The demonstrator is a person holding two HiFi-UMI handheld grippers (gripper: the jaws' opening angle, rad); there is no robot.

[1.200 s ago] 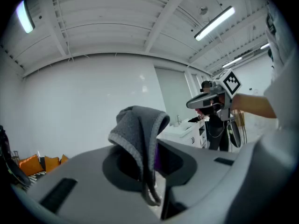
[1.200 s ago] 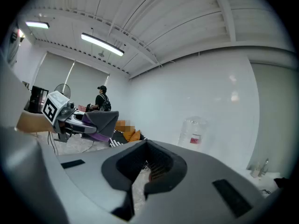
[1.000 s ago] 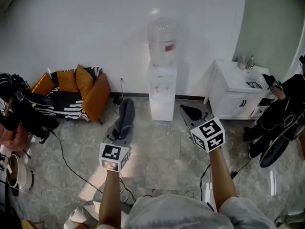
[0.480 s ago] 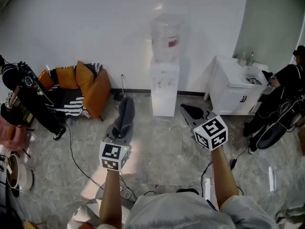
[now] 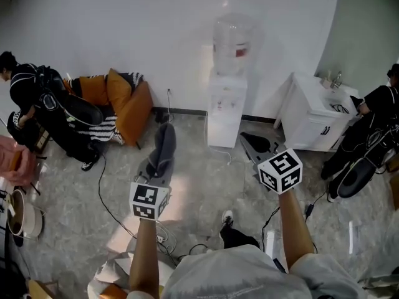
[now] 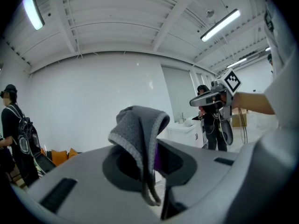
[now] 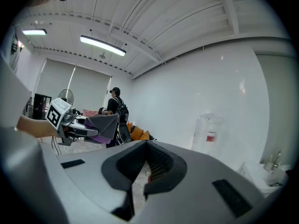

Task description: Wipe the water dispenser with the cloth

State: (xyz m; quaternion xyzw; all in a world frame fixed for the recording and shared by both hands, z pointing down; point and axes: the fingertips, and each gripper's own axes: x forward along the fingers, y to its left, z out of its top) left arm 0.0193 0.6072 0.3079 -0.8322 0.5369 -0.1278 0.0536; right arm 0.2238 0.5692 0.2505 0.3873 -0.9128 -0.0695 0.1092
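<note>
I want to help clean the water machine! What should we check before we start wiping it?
1. Cloth held tight: ok. The left gripper is clamped on it.
2. Right gripper free: ok. Its jaws are together with nothing in them.
3. Close enough to wipe: not ok. The dispenser stands by the wall, well apart from both grippers.
4. Bottle sitting upright on top: ok.
5. Cloth damp or dry: cannot tell.
</note>
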